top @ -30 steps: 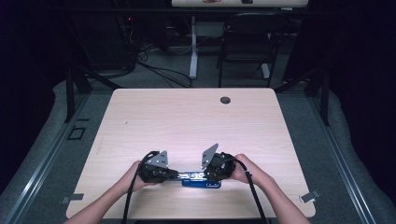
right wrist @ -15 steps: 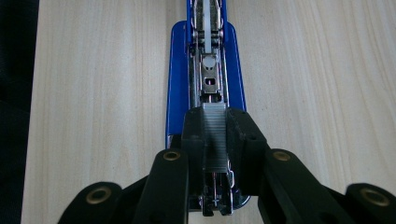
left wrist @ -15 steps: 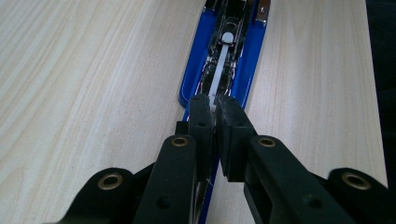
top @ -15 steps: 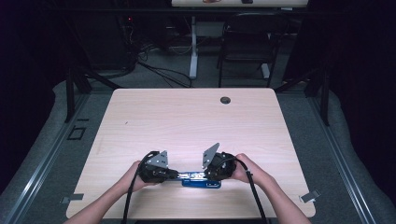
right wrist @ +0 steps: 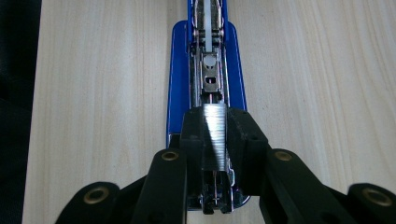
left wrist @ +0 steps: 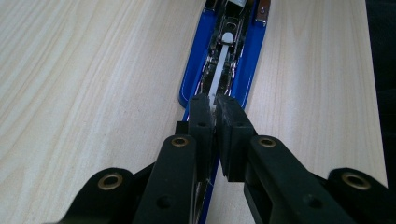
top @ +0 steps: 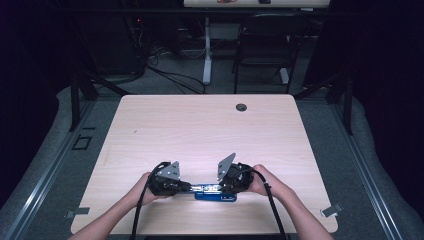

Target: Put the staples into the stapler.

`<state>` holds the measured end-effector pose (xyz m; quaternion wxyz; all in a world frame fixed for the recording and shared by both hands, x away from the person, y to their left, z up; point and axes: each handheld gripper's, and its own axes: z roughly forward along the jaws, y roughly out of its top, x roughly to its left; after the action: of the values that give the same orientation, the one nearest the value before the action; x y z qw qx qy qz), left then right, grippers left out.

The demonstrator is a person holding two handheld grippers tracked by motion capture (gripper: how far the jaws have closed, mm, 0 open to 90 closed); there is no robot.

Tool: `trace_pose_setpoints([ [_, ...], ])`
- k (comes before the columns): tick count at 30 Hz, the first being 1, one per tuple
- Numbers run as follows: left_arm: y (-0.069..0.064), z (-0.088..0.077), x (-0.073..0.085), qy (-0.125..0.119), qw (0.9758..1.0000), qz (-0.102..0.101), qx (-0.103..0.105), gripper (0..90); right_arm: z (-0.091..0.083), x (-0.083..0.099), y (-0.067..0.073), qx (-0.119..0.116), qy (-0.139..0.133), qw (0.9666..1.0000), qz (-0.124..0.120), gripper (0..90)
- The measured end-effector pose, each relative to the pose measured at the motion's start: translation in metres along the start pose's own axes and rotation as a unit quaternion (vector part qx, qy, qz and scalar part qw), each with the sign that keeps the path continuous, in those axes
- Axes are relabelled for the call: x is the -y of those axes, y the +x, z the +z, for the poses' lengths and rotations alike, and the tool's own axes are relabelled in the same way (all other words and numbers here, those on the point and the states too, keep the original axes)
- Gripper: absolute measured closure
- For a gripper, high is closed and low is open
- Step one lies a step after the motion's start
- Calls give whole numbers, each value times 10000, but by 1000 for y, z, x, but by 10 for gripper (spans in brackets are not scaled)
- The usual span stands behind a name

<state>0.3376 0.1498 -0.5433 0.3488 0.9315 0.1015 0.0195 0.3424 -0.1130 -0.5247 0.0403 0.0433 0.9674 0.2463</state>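
Observation:
A blue stapler (top: 216, 194) lies open near the front edge of the wooden table (top: 200, 130), between both hands. My left gripper (top: 192, 188) comes in from the left and is shut on the thin white strip (left wrist: 219, 74) that runs along the stapler's metal channel. In the left gripper view its pads (left wrist: 201, 116) pinch the strip's near end over the blue base (left wrist: 191, 79). My right gripper (top: 217, 188) comes in from the right, shut on a silver block of staples (right wrist: 215, 135) held just over the stapler's open magazine (right wrist: 208, 79).
A dark round grommet hole (top: 241, 107) sits at the table's far edge. Beyond the table stand a black chair (top: 265, 45) and a white desk leg (top: 206, 50), with cables on the floor. Both hands rest close to the table's front edge.

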Motion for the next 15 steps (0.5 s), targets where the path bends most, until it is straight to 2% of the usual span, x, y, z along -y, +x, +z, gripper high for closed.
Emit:
trace_pose_setpoints([
  [9, 0, 0, 0, -16, 10000, -8, 15, 848, 0, 1, 0, -14, -34, 10000, 18, 778],
  [15, 0, 0, 0, -18, 10000, -8, 17, 848, -1, 0, 0, -49, -81, 9999, -60, 778],
])
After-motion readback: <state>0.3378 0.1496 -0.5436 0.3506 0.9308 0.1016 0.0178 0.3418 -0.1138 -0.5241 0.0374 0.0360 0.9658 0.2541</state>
